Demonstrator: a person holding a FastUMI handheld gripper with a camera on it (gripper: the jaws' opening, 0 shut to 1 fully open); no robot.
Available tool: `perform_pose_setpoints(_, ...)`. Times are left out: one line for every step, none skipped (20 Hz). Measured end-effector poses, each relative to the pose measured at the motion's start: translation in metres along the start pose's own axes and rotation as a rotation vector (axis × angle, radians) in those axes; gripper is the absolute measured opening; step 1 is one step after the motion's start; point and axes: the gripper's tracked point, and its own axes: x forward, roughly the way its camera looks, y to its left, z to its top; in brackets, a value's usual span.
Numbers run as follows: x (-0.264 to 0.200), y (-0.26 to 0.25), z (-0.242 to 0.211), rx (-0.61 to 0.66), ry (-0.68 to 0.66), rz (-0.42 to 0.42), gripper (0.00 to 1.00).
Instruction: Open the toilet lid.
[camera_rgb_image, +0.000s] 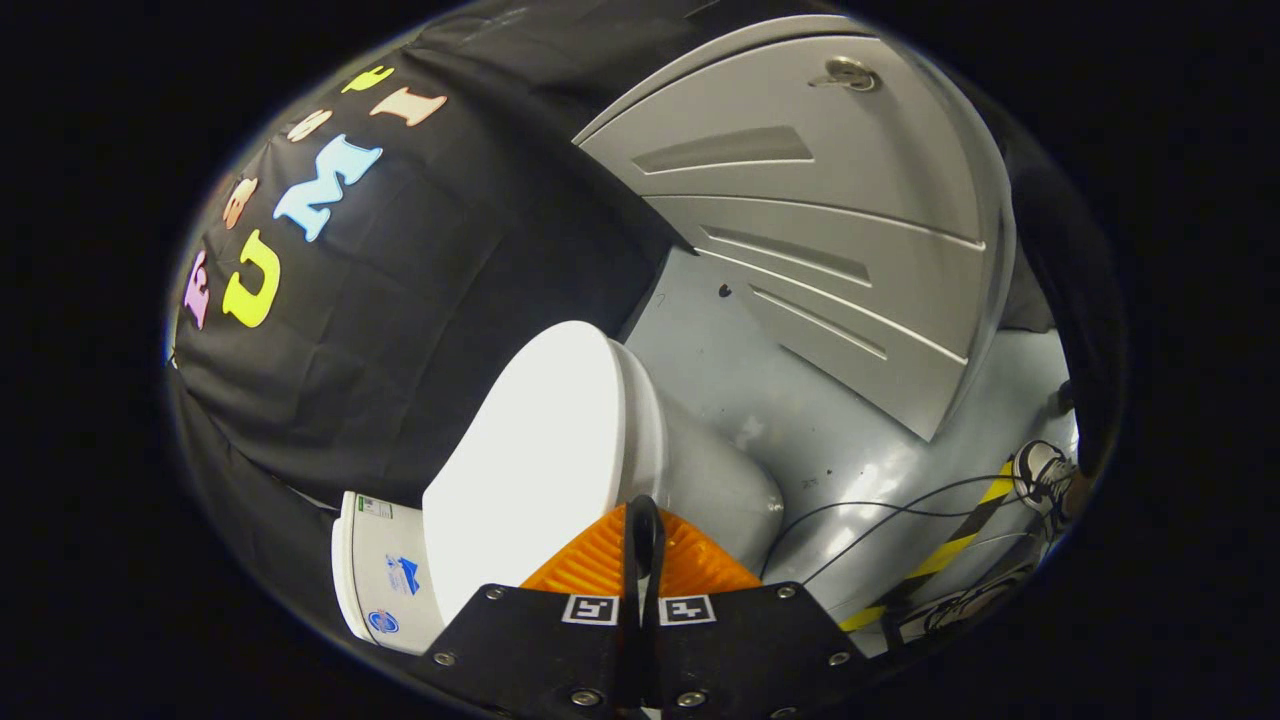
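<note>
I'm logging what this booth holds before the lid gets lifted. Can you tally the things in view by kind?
White ceramic toilet with closed white lid: 1
Grey metal locker cabinet: 1
Thin black cables on the floor: 2
Sneakers: 2
Gripper, fingers together beside the lid's edge: 1
Total: 7

Fisheye bending at edges, glare washing out toilet lid (540, 450), dim surroundings, perhaps overhead light

White toilet lid (535, 450), glossy and oval, lying shut flat on the toilet bowl (720, 490) on the grey floor (850, 440), cistern (385, 575) behind.
</note>
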Motion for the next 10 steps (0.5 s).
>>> perform_pose_setpoints(-0.002,0.003,0.001,-0.009,0.002,-0.005,0.00)
perform_pose_setpoints(-0.002,0.006,0.001,-0.023,0.003,-0.012,0.00)
perform_pose_setpoints(-0.004,0.009,0.002,-0.039,0.004,-0.022,0.00)
perform_pose_setpoints(-0.007,0.012,0.004,-0.054,0.001,-0.033,0.00)
perform_pose_setpoints(-0.009,0.016,0.006,-0.066,-0.003,-0.045,0.00)
perform_pose_setpoints(-0.012,0.019,0.007,-0.076,-0.008,-0.054,0.00)
perform_pose_setpoints(-0.015,0.024,0.009,-0.083,-0.013,-0.060,0.00)
perform_pose_setpoints(-0.020,0.028,0.011,-0.092,-0.019,-0.062,0.01)
perform_pose_setpoints(-0.024,0.034,0.013,-0.103,-0.024,-0.063,0.01)
perform_pose_setpoints(-0.029,0.040,0.016,-0.120,-0.034,-0.062,0.01)
